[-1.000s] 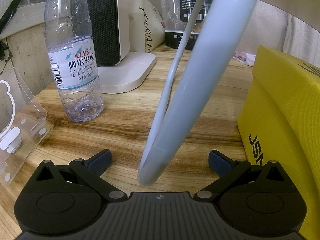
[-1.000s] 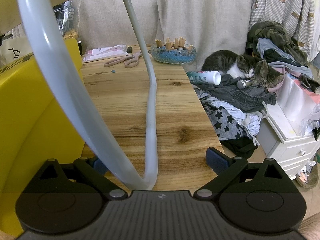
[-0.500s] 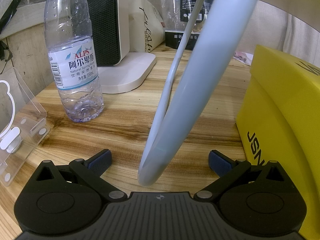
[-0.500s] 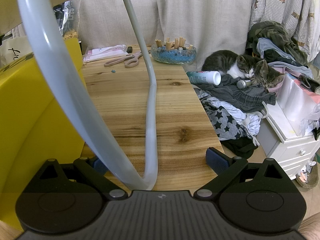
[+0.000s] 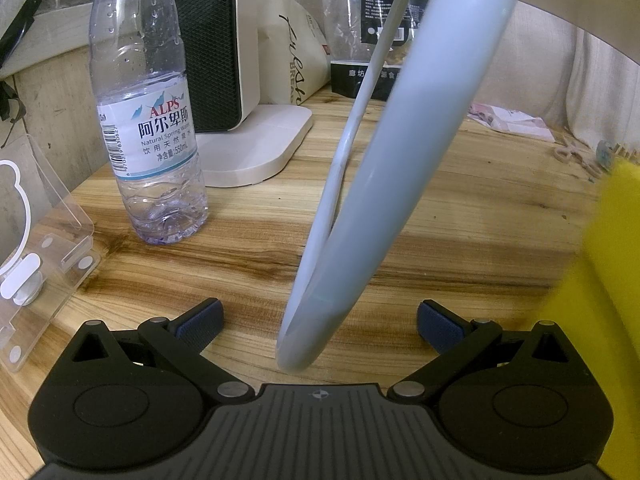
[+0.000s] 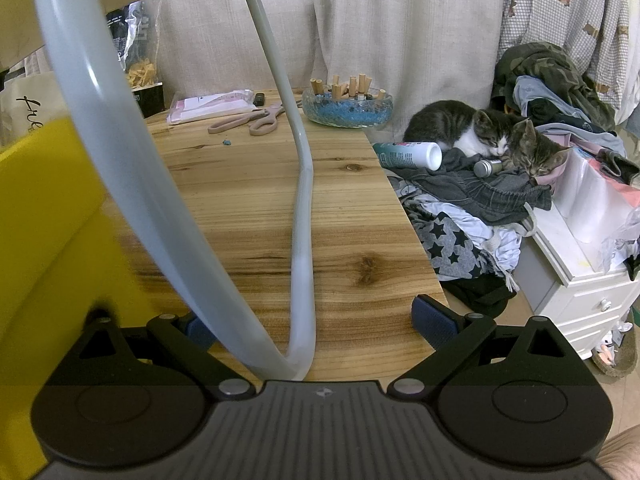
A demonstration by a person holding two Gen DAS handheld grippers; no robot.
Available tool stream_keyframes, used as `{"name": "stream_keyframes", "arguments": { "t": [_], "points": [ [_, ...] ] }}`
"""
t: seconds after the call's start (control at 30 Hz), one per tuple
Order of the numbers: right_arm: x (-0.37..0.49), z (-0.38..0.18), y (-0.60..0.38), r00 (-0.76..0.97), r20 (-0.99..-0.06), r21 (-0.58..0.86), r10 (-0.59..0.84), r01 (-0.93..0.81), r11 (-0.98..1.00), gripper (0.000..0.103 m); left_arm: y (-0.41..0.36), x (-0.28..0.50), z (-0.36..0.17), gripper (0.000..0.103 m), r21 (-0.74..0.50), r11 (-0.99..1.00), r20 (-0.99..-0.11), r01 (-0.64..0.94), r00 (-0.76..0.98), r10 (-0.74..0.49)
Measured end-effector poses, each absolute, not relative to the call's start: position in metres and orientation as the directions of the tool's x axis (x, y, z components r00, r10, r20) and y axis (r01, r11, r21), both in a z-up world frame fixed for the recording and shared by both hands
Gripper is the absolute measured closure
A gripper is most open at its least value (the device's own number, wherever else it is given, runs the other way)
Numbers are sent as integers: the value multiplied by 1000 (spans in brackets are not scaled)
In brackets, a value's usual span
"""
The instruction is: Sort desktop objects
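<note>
Surveying worktop [image 5: 460,216]: you hold both grippers low at its near edge, nothing chosen yet.
Yellow box [image 6: 36,208]: sits between your grippers, blurred.
Water bottle [image 5: 150,120]: upright, left view only.
Scissors [image 6: 248,120]: far edge; clear only on the right.
Left gripper [image 5: 320,320]: spread wide, empty.
Right gripper [image 6: 316,320]: likewise.

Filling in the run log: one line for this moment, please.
left gripper: open, empty | right gripper: open, empty | water bottle: upright on table | yellow box: blurred | scissors: far edge
</note>
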State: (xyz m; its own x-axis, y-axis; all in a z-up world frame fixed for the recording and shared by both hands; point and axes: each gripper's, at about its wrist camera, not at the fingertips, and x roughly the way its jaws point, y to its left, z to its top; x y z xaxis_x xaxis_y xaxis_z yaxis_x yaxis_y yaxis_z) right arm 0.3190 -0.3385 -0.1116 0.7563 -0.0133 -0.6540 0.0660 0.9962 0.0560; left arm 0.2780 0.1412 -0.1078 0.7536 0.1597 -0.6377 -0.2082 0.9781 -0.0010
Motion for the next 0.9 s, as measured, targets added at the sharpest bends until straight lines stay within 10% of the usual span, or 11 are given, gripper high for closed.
{"name": "stream_keyframes", "arguments": {
  "t": [0.9],
  "points": [
    [319, -112, -338, 756, -654, 56, -13, 66, 996, 0, 145, 275, -109, 0, -3, 973, -637, -230, 751, 176]
  ]
}}
